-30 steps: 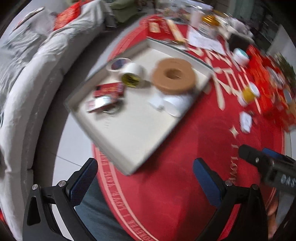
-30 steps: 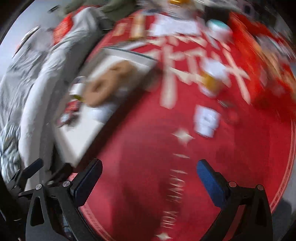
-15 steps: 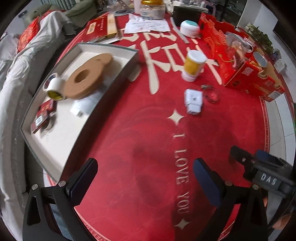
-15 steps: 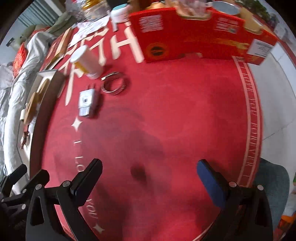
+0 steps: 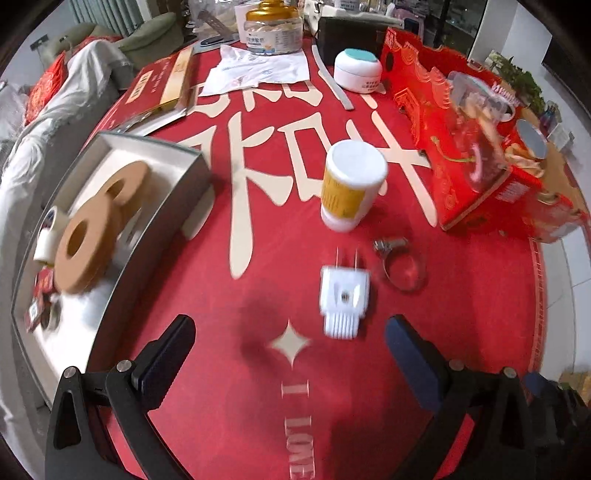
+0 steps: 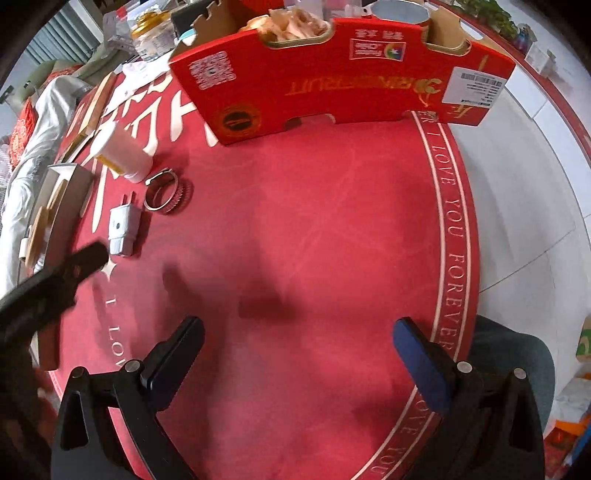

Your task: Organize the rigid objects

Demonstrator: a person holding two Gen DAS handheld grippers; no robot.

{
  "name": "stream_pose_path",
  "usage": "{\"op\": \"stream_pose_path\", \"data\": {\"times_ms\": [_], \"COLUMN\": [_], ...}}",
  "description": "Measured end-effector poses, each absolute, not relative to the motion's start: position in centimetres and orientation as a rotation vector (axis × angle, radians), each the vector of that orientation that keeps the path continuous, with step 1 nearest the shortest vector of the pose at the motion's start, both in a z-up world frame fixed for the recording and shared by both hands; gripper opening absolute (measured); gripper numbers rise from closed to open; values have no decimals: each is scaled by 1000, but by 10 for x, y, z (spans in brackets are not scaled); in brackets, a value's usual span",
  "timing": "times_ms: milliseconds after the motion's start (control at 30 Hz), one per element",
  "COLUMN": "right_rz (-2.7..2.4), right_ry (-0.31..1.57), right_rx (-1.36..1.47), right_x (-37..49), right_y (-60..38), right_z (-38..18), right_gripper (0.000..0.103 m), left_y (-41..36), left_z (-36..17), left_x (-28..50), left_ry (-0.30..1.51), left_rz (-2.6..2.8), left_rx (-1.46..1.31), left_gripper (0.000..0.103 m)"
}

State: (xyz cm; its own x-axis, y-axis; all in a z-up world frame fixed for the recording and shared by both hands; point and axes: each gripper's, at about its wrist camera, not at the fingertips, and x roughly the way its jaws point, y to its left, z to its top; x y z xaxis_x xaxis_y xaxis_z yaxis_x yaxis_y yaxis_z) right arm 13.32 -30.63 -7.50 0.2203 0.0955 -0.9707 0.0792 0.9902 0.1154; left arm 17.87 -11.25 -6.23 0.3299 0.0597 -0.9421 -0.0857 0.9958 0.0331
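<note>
A white plug adapter [image 5: 344, 300] lies on the red tablecloth just ahead of my open, empty left gripper [image 5: 291, 350]. Beside it are a metal hose clamp [image 5: 400, 264] and an upright yellow-and-white bottle [image 5: 349, 186]. A grey tray [image 5: 184, 184] at the left holds a brown tape roll [image 5: 86, 245], a white tape roll [image 5: 46, 243] and small red packets [image 5: 37, 310]. My right gripper [image 6: 297, 349] is open and empty over bare cloth; its view shows the adapter [image 6: 122, 229], clamp [image 6: 162, 192], bottle [image 6: 120, 157] and the left gripper [image 6: 55, 280].
A red gift carton [image 6: 332, 77] stands across the back of the right wrist view and also shows at the right of the left wrist view [image 5: 476, 147]. A white jar [image 5: 357, 70], papers [image 5: 258, 70], a red book [image 5: 159, 88] and a clear jar [image 5: 273, 29] lie farther back.
The left gripper swung from the tray toward the table's middle and closer to the adapter. The right gripper's view swung right toward the red carton. Both stayed open.
</note>
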Motion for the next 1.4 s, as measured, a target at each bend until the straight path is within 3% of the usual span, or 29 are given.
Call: {"op": "stream_pose_path", "data": {"times_ms": [700,767,800,867,933,1400], "right_rz": [12,11,10,12,13,76], "right_ry": [1368,1371,1375,1371,1372,1316], "right_rx": [45,6,-22,-20,-21,-33], "right_x": [143,143,142,141,140,159], "right_y": [-294,-288,-285,-285,-283,-244], "right_z": [-89,-91,-92,-92,-93,-91], "right_gripper": [103,103,103,103,103,103], "left_y": [-95,-97,-99,-106,-116,-48], "left_z": [-98,-97,-95,-89,-84,-81], "left_x": [216,216,213,207,202,115], "left_ry": [1274,1265,1253,1230,1219,1256], "left_rz": [100,92,81,53,27,66], "left_rx": [-73,-69,-59,-39,-14,-44], "left_gripper": [102,97,89,69,33,33]}}
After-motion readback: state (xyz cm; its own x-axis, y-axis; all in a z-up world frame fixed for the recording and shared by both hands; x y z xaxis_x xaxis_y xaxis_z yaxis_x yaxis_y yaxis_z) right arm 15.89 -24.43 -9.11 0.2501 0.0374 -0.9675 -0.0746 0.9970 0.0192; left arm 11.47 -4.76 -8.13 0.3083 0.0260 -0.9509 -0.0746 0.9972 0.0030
